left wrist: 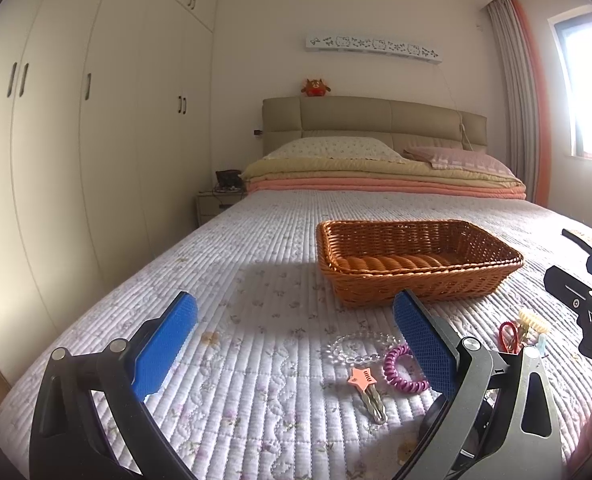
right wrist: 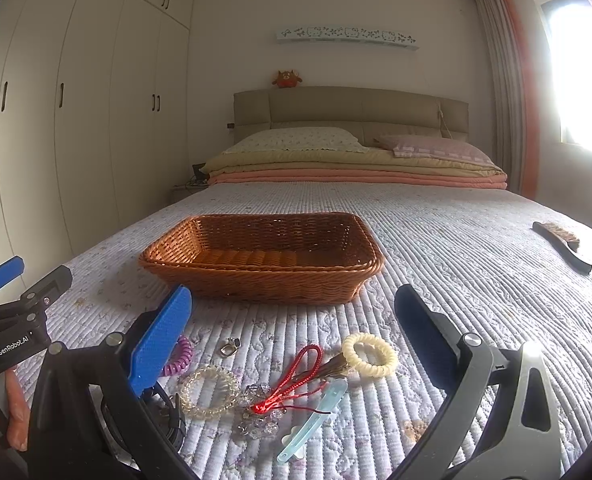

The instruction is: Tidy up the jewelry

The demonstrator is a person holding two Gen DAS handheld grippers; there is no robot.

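Plainly, both tongs hang released over the quilt; right tongs (right wrist: 291, 332) sit nearer the jewelry (right wrist: 291, 376), just below at 6 o'clock, basket (right wrist: 261, 276) at 12. Left tongs (left wrist: 296, 336) see it at 4.

Open quilt (right wrist: 436, 240) around wicker basket (right wrist: 263, 280), jewelry cluster (right wrist: 296, 380) crowding near edge
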